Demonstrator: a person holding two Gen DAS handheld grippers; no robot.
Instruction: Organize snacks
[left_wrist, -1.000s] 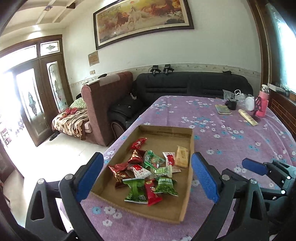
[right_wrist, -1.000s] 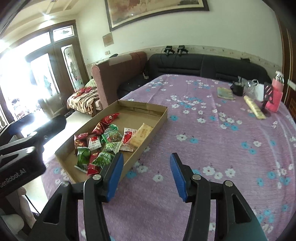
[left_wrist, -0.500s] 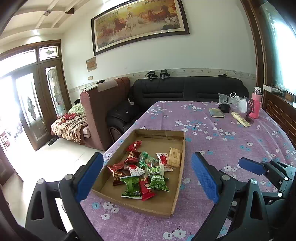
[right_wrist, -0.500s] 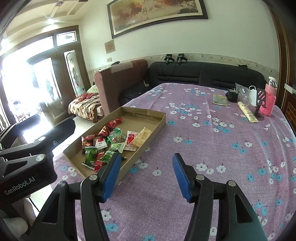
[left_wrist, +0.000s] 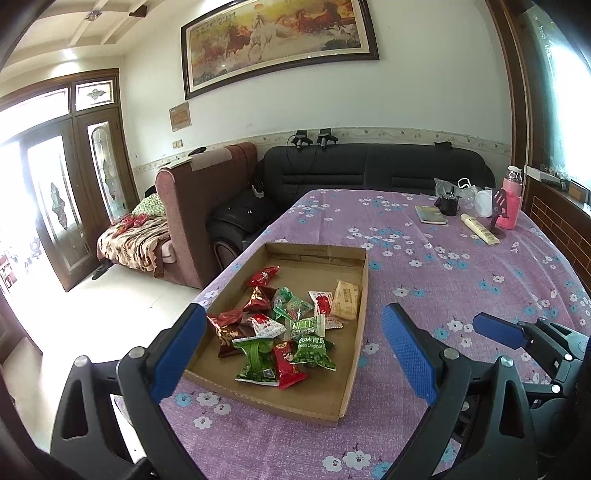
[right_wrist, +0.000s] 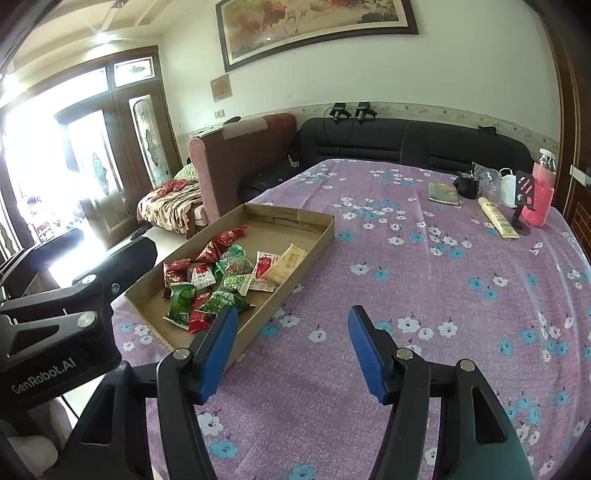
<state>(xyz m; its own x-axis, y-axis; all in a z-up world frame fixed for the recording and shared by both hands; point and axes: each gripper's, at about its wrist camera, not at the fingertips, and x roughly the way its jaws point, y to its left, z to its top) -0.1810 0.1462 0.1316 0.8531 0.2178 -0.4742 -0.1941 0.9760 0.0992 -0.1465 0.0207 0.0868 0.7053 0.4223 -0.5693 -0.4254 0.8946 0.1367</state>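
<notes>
Both claws hover over the surface (left_wrist: 443, 280), which wears a purple flowered cloth. Neither holds anything.

Left claw (left_wrist: 293, 350): jaws spread wide, nothing between the blue pads. It looks down at the cardboard tray (left_wrist: 352, 363); from its own view the pads frame the tray's near end without touching it.

Right claw (right_wrist: 291, 349): jaws about halfway apart and have just been opening; only bare cloth shows between them. It sits to the right of the tray, with its left pad lined up against the tray's near right corner in view; contact cannot be told.

Snacks (left_wrist: 280, 325): all inside the tray, bunched in a loose pile across the middle and near half. Red wrappers lie mostly on the left and far side, green ones at the centre and near side. One red and white packet (left_wrist: 323, 306) and a pale yellow packet (left_wrist: 346, 304) sit toward the right wall. The far end of the tray floor is bare.

The tray sits at the near left part of the surface, close to its left edge.

Far right corner of the surface: pink bottle (right_wrist: 542, 194), phone stand (right_wrist: 522, 197), cream tube (right_wrist: 498, 221), small booklet (right_wrist: 442, 193), dark cup (right_wrist: 468, 186). All well apart from the tray.
</notes>
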